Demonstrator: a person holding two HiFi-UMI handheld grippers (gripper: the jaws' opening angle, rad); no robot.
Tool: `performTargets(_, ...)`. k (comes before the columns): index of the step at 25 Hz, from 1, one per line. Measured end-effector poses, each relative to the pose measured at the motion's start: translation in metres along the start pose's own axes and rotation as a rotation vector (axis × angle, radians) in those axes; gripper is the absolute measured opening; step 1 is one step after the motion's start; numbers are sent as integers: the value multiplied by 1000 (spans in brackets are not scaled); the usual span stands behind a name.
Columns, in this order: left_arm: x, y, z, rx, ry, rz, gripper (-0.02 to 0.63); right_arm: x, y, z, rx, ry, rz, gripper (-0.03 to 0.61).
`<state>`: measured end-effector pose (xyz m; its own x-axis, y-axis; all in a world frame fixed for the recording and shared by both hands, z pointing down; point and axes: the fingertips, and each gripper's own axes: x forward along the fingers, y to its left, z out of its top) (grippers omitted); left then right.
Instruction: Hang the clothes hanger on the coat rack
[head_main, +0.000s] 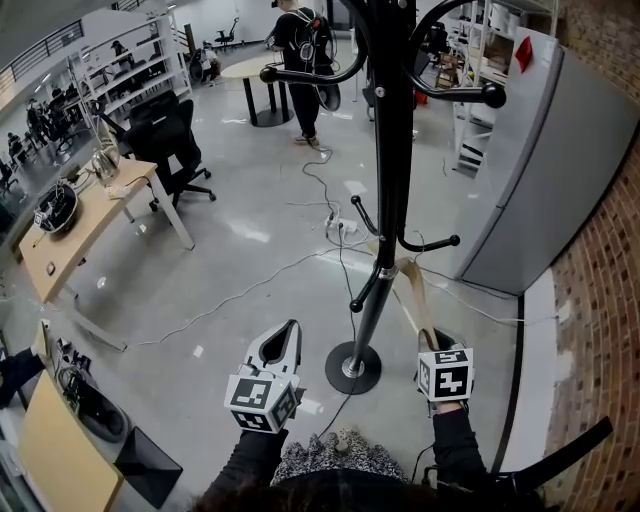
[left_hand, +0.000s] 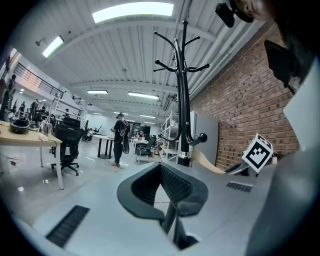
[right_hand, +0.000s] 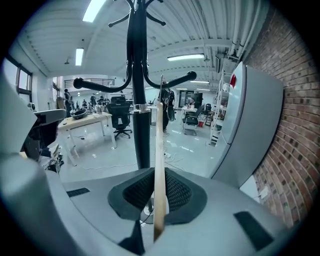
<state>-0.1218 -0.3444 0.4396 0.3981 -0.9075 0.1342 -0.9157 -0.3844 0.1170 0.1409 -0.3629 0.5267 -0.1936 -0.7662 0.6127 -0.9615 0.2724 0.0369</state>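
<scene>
**Two claws, one wooden hanger, one coat rack**

Right claw (head_main: 432, 345): is clamping the lower end of the wooden clothes hanger (head_main: 412, 290), which is showing edge-on between its pads in the right gripper view. The hanger is slanting up from this claw toward the black coat rack (head_main: 393, 150). Its upper end is lying close by the pole, just beside the lower pegs; whether it is resting on a peg cannot be told.

Left claw (head_main: 292, 328): is hovering to the left of the rack's round base (head_main: 352, 367), jaws pressed together with nothing between them.

Surroundings: cables (head_main: 250, 285) are trailing across the glossy floor (head_main: 250, 200). A grey cabinet (head_main: 540, 170) is standing against the brick wall (head_main: 605, 300). A wooden counter (head_main: 80, 225) and a black office chair (head_main: 165, 145) are sitting well apart on the left. A person (head_main: 300, 50) is standing far behind.
</scene>
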Motion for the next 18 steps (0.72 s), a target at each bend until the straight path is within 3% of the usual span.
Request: performTargets(18,11,-10,-5,-1,13,-9,8,12,0,-12,6,14,72,60)
